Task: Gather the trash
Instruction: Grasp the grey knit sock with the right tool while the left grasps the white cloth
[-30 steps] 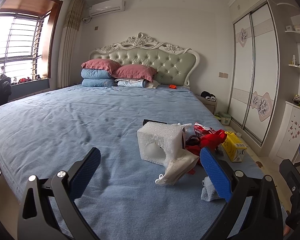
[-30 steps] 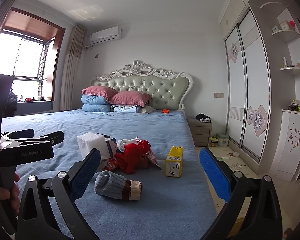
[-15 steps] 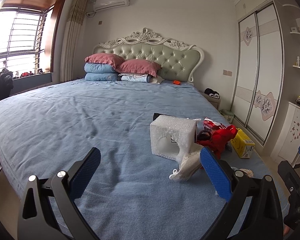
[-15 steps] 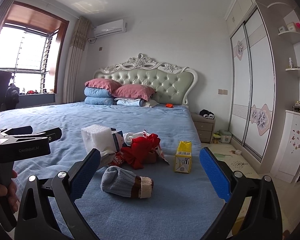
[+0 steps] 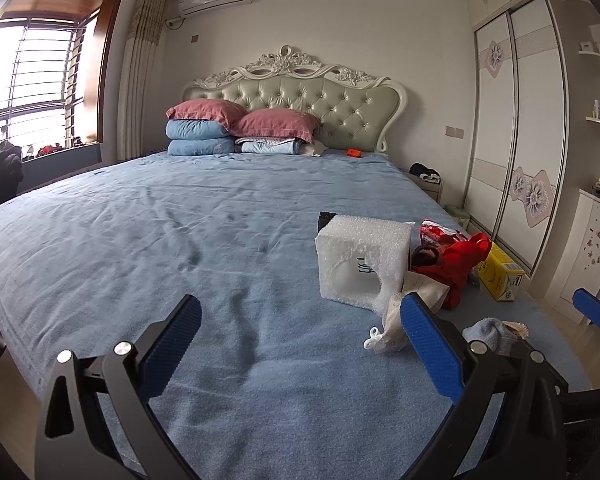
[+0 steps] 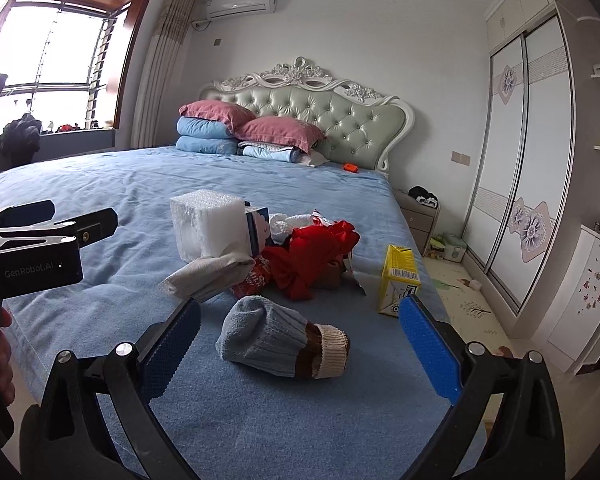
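Drawing nearer the litter than a second ago, both tongs, left (image 5: 300, 344) and right (image 6: 300, 344), hang apart and empty over the bed (image 6: 100, 176), where foam block (image 6: 208, 226), red bag (image 6: 312, 256) and yellow carton (image 6: 400, 280) lie untouched, so collecting looks barely begun

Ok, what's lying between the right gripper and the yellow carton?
In the right wrist view the open right gripper frames a blue knit sock lying on the bed. Between that and the yellow carton there is only bare sheet.
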`<state>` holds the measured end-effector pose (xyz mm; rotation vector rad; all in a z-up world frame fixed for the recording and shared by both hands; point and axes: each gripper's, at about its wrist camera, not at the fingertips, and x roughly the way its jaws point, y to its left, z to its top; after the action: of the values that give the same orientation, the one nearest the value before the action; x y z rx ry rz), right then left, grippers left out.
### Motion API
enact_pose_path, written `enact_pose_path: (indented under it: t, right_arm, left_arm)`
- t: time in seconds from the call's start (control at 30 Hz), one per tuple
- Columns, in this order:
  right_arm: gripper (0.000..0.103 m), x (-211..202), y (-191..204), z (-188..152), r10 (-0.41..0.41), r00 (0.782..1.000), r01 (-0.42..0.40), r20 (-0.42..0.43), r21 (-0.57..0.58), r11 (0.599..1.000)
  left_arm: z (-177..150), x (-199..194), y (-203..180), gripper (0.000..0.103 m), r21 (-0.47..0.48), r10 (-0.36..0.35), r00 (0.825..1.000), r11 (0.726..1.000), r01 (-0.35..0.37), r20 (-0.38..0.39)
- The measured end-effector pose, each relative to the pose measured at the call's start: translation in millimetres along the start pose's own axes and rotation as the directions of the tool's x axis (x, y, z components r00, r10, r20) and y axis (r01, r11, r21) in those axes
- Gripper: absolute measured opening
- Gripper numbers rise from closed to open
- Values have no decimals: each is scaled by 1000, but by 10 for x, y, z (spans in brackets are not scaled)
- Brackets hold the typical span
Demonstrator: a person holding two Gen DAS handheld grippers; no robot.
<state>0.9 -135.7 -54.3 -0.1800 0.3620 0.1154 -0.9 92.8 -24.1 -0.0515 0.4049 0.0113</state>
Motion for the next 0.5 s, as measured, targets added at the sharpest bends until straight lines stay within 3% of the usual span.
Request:
enact_pose_path:
  t: [0.3,0.47,0.5]
  right_arm:
    - [95,317,-17,51,56,989,-53,-138,21,998]
    - [95,600,-22,-3,87,962,-77,-258,47,996]
    - [90,640,-32,-26,91,956,-78,-279,57,995]
  left_arm:
    - [1,113,6,99,26,7,1000,1000,-6,-29]
    - [9,150,-34,99,40,-1,999,999,2,-40]
    - [10,165,-63,99,46,-3,999,999,4,-43]
